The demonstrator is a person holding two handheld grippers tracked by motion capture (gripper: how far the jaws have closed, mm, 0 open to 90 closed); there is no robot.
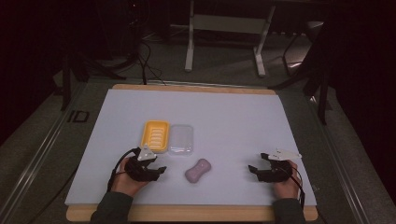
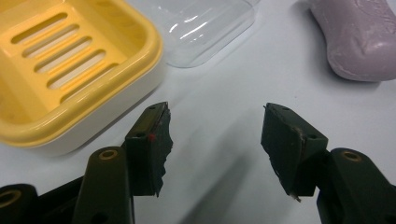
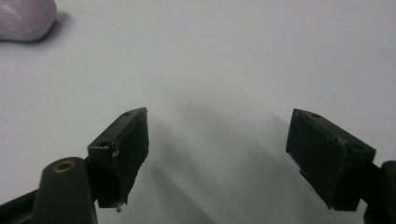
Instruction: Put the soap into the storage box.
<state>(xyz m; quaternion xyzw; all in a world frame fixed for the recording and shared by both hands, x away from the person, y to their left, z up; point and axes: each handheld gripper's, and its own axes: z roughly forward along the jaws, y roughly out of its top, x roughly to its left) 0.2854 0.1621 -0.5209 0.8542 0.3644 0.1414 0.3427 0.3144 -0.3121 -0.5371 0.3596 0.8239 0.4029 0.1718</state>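
High view: pink soap (image 1: 198, 170) on white mat (image 1: 233, 116), between left gripper (image 1: 159, 170) and right gripper (image 1: 253, 170), nearer left one; yellow soap dish (image 1: 155, 135) and clear lid (image 1: 181, 138) just beyond. Hands low at near edge, grippers pointing inward.

Left gripper view: jaws apart, empty; soap far right, dish (image 2: 60, 70) far left.

Right gripper view: jaws wide, empty; soap (image 3: 23, 18) far left.

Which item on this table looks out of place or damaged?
The pinkish-purple, bone-shaped soap bar lies bare on the white table, outside the yellow slotted plastic soap dish. Its clear plastic lid sits off, beside the dish.
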